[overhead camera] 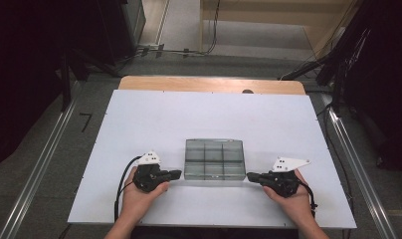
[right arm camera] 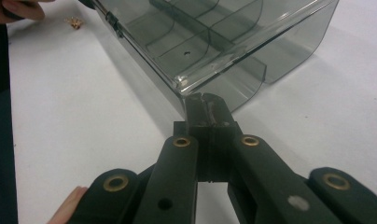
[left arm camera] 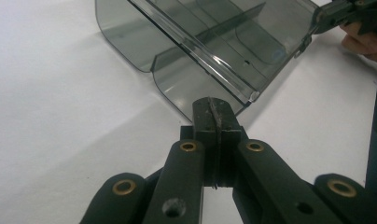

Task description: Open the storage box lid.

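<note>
Tongs both closed: left tongs (left arm camera: 213, 108), right tongs (right arm camera: 206, 103) at smoked organizer box (overhead camera: 214, 158) corners, maybe touching, small gold bit (right arm camera: 75, 22) in right gripper view.

Two hand-held black grippers, each with 2 jaws

The left gripper (overhead camera: 175, 174) and the right gripper (overhead camera: 251, 176) were matte black, each topped by a pale grey three-cornered plate dotted with small dark holes, and each trailed a black cable that looped back past the wrist. In the left gripper view, the left gripper (left arm camera: 213, 112) had 2 flat linkage arms running to narrow ridged pads, with 4 brass-ringed pivots and plain screw holes below them. In the right gripper view, the right gripper (right arm camera: 206, 108) had the same build, with 1 pale mark on a link. The forearms were bare, without sleeves.
</note>
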{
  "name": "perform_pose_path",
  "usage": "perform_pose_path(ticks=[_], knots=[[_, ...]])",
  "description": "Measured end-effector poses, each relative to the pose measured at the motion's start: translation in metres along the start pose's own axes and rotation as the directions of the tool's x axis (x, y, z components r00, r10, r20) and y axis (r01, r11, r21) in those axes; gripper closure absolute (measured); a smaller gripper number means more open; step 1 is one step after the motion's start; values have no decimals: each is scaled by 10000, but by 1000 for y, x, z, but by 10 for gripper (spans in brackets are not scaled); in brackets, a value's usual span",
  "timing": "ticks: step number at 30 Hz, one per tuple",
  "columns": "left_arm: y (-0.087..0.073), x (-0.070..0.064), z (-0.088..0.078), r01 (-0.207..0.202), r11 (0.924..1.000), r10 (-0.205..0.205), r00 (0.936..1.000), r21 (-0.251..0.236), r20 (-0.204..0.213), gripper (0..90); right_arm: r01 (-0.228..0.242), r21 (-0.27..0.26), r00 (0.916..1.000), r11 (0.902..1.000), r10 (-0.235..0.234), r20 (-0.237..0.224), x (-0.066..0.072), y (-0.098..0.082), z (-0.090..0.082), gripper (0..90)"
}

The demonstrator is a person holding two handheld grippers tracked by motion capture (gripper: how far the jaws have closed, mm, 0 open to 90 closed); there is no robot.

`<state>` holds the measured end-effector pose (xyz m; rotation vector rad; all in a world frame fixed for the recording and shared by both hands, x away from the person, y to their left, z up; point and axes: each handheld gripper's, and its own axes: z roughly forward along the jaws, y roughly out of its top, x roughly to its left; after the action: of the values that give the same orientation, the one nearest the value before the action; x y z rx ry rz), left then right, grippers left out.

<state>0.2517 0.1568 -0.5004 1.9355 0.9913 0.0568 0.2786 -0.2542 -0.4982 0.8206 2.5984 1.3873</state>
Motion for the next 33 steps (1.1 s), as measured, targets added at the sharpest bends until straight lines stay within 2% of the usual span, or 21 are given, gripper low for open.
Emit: perform_pose_path(ticks=[7,17,27,33], knots=[[1,-3,5,-162,9996,159,9998,225,115,900,208,-18,9997,9998,-208,-122,1,0,0,885],[2,-5,2,-282,9995,280,9995,141,160,900,409,-188,9990,9990,-413,-169,1,0,0,885],[3,-5,-1,-375,9992,382,9984,-163,420,900,543,-385,9983,9978,-551,-204,2,1,-1,886],[4,-6,-1,-413,9986,426,9982,-327,413,900,560,-468,9982,9973,-569,-189,3,2,-2,887]])
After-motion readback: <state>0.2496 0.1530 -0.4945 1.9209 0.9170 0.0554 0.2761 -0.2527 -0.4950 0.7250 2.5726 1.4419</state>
